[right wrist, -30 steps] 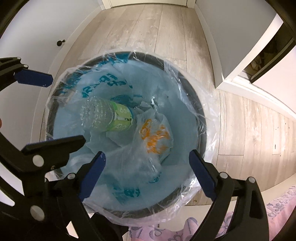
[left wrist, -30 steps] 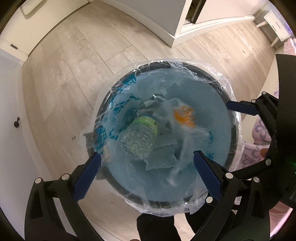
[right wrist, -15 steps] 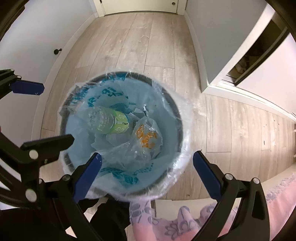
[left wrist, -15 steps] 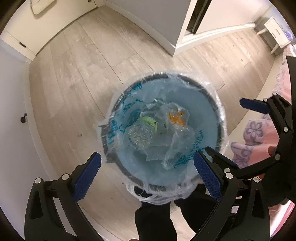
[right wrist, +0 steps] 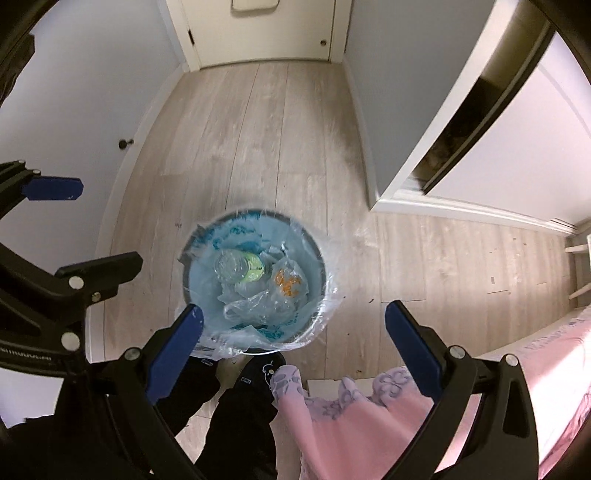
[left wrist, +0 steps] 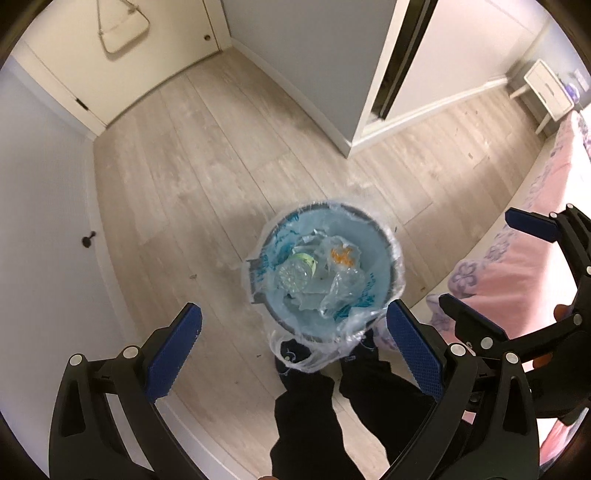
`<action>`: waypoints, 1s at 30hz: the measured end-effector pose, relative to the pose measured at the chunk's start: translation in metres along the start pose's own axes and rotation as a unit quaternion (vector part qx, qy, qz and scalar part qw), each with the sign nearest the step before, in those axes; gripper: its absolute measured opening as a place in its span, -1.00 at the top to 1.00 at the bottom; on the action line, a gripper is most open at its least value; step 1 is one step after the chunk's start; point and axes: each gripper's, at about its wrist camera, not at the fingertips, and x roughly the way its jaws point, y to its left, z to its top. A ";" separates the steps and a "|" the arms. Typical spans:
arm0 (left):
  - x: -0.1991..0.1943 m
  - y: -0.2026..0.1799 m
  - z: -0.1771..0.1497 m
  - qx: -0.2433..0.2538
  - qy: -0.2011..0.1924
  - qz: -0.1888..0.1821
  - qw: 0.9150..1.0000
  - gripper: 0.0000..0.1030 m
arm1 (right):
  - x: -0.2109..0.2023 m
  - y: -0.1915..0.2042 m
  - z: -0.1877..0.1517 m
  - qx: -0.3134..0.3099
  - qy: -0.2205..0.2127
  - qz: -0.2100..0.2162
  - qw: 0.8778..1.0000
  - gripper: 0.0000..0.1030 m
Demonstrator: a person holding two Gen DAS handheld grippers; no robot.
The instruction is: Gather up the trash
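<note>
A round trash bin (left wrist: 384, 236) (right wrist: 321, 266) lined with a clear blue-printed bag stands on the wood floor far below both grippers. Inside lie a clear plastic bottle with a green label (left wrist: 295, 271) (right wrist: 240, 267), a clear bag with orange print (left wrist: 341, 254) (right wrist: 288, 282) and crumpled clear plastic (left wrist: 341, 288) (right wrist: 258, 304). My left gripper (left wrist: 291, 350) is open and empty, high above the bin. My right gripper (right wrist: 293, 350) is open and empty too, and it also shows at the right of the left wrist view (left wrist: 491, 266).
The person's dark trouser legs and shoes (left wrist: 306, 369) (right wrist: 236, 387) stand just in front of the bin. A bed with a pink floral cover (left wrist: 517, 266) (right wrist: 424, 406) lies to the right. Walls, a closed door (right wrist: 258, 29) and a white nightstand (left wrist: 546, 88) border the floor.
Both grippers have risen well away from the bin, which now looks much smaller. More floor, walls, bed and the person's legs have come into view. Both stay open.
</note>
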 end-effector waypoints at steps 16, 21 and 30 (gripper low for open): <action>-0.179 -0.058 0.022 0.079 -0.125 -0.052 0.988 -0.89 | -0.168 -0.028 -0.011 0.087 -0.091 -0.056 0.990 -0.86; -0.202 -0.070 0.029 0.124 -0.145 -0.081 0.978 -0.89 | -0.202 -0.029 -0.019 0.143 -0.110 -0.096 0.979 -0.86; -0.229 -0.100 0.021 0.272 -0.202 -0.143 0.930 -0.88 | -0.231 -0.014 -0.065 0.319 -0.113 -0.213 0.916 -0.86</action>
